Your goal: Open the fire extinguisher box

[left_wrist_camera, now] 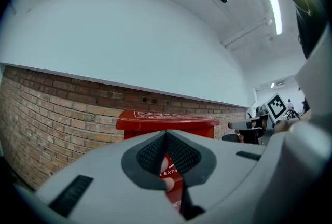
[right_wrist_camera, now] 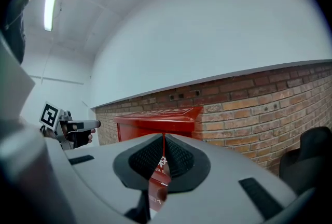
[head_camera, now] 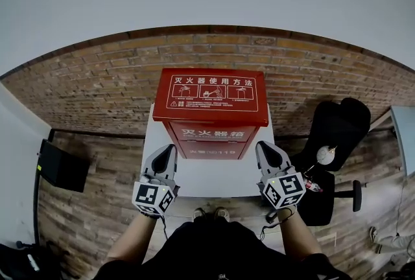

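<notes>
Red and shut, the box (head_camera: 211, 110) stands on a white desk (head_camera: 214, 178) with its back to a brick wall (head_camera: 97, 84). From your head view you look down on its lid (head_camera: 211, 96), and the wide top with its white instruction panel covers most of the box. Only a strip of the front shows under the lid's edge. The sides are hidden, and no latch or handle can be made out.

Your left hand-held gripper (head_camera: 170, 148) and right hand-held gripper (head_camera: 262, 144) point at the front from either side, both just beside it. Whether either tip touches the box cannot be told from above.

Each gripper's own view shows its jaws pressed together with nothing between them. The grey jaw bodies fill the lower half of both views and block the lower part of the box. Only a thin slice of the red front with broken white lettering shows through the notch behind the tips, too little to read.

Your forearms are cut off at the bottom edge of the head view, and your shoes (head_camera: 211, 214) peek out below the desk. A black chair (head_camera: 337, 136) stands to the right on the plank floor (head_camera: 97, 220). The dark flat thing (head_camera: 61, 167) at the left is too small to identify.
</notes>
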The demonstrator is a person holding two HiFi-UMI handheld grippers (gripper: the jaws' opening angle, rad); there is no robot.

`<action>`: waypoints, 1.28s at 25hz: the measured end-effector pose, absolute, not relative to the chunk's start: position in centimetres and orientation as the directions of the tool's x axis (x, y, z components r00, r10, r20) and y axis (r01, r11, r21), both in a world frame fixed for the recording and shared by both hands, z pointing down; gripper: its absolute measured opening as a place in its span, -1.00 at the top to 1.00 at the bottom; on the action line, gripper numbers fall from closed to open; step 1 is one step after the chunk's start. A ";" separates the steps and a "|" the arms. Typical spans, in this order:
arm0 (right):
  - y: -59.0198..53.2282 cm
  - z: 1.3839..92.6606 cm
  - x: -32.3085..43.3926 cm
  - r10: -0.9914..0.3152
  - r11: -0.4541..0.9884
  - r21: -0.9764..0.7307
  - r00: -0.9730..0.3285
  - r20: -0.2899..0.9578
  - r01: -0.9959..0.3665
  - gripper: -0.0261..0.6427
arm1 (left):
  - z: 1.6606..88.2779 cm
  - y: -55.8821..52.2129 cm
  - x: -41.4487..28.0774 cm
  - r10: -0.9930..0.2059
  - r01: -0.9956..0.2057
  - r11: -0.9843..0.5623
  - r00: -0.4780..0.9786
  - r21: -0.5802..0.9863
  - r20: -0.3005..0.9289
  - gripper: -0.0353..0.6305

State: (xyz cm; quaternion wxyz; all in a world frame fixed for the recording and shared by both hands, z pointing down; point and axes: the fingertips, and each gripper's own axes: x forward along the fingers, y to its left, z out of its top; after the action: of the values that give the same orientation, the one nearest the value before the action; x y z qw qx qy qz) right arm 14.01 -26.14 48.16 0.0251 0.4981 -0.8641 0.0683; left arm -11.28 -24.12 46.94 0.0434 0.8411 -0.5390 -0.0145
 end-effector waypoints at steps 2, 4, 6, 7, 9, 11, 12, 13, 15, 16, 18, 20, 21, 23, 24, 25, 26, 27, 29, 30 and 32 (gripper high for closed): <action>-26.4 48.1 14.4 -0.859 0.492 -0.085 -0.499 0.112 -0.867 0.86 | 47.0 -24.7 -12.0 -0.906 -0.904 -0.419 0.422 0.088 0.026 0.75; -26.6 48.1 14.7 -0.860 0.490 -0.080 -0.497 0.118 -0.868 0.85 | 47.2 -25.2 -12.6 -0.901 -0.900 -0.427 0.432 0.090 0.033 0.73; -26.8 48.1 14.8 -0.860 0.490 -0.069 -0.495 0.122 -0.869 0.84 | 47.5 -25.7 -13.1 -0.897 -0.896 -0.436 0.440 0.083 0.046 0.55; -27.0 48.0 14.8 -0.860 0.491 -0.060 -0.494 0.124 -0.869 0.80 | 47.7 -26.0 -13.3 -0.895 -0.895 -0.439 0.443 0.075 0.055 0.46; -27.5 48.0 15.0 -0.862 0.489 -0.043 -0.491 0.129 -0.871 0.57 | 48.1 -26.6 -13.6 -0.890 -0.892 -0.448 0.451 0.056 0.070 0.32; -28.1 48.0 15.4 -0.864 0.486 -0.027 -0.485 0.134 -0.874 0.48 | 48.2 -27.2 -14.0 -0.885 -0.888 -0.458 0.459 0.037 0.077 0.26; -28.4 48.0 15.6 -0.865 0.485 -0.022 -0.483 0.136 -0.874 0.44 | 48.3 -27.6 -14.3 -0.885 -0.888 -0.458 0.459 0.025 0.079 0.23; -28.8 48.0 15.7 -0.864 0.486 -0.019 -0.484 0.138 -0.874 0.42 | 48.3 -28.0 -14.6 -0.887 -0.890 -0.456 0.456 0.013 0.080 0.20; -29.5 48.1 15.9 -0.858 0.495 -0.021 -0.493 0.145 -0.868 0.35 | 48.3 -29.0 -15.4 -0.891 -0.894 -0.449 0.447 -0.004 0.080 0.13; -29.9 48.1 15.9 -0.853 0.502 -0.025 -0.500 0.149 -0.865 0.32 | 48.4 -29.5 -15.9 -0.892 -0.894 -0.447 0.445 -0.008 0.081 0.09; -30.5 48.1 16.0 -0.845 0.513 -0.029 -0.511 0.154 -0.858 0.27 | 48.5 -30.4 -16.6 -0.890 -0.894 -0.448 0.447 0.004 0.088 0.03; -31.1 48.1 16.0 -0.839 0.524 -0.034 -0.522 0.155 -0.851 0.24 | 48.5 -31.2 -17.1 -0.884 -0.888 -0.459 0.460 0.032 0.087 -0.01; -31.3 48.0 15.9 -0.835 0.530 -0.037 -0.529 0.152 -0.847 0.24 | 48.4 -31.6 -17.1 -0.879 -0.883 -0.468 0.470 0.042 0.082 -0.04; -31.7 47.8 15.8 -0.824 0.547 -0.043 -0.547 0.147 -0.836 0.23 | 48.1 -32.1 -17.0 -0.866 -0.869 -0.493 0.495 0.053 0.070 -0.06; -31.9 47.8 15.7 -0.819 0.556 -0.044 -0.555 0.146 -0.830 0.23 | 47.8 -32.3 -16.9 -0.858 -0.860 -0.507 0.510 0.058 0.062 -0.07; -32.1 47.7 15.6 -0.814 0.562 -0.042 -0.562 0.146 -0.826 0.23 | 47.6 -32.5 -16.6 -0.850 -0.851 -0.522 0.525 0.061 0.053 -0.07; -32.3 47.7 15.5 -0.812 0.566 -0.039 -0.565 0.147 -0.823 0.23 | 47.3 -32.6 -16.4 -0.842 -0.842 -0.535 0.538 0.063 0.045 -0.07; -32.4 47.6 15.4 -0.810 0.569 -0.036 -0.568 0.147 -0.821 0.23 | 47.1 -32.8 -16.1 -0.835 -0.836 -0.546 0.548 0.063 0.038 -0.07; -32.5 47.5 15.2 -0.804 0.578 -0.032 -0.576 0.146 -0.815 0.23 | 46.9 -33.1 -15.8 -0.829 -0.829 -0.556 0.558 0.060 0.030 -0.07; -32.5 47.5 15.1 -0.802 0.582 -0.029 -0.579 0.145 -0.813 0.23 | 46.9 -33.2 -15.8 -0.830 -0.829 -0.556 0.558 0.059 0.026 -0.07; -32.4 47.4 14.9 -0.806 0.578 -0.018 -0.574 0.144 -0.816 0.23 | 46.9 -33.1 -15.8 -0.833 -0.832 -0.551 0.553 0.059 0.018 -0.07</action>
State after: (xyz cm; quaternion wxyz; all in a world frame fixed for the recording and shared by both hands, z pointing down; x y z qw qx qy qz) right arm 14.92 -32.38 47.45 0.0601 0.4573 -0.8863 0.0414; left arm -15.78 -33.13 46.92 0.0304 0.8806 -0.4729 -0.0059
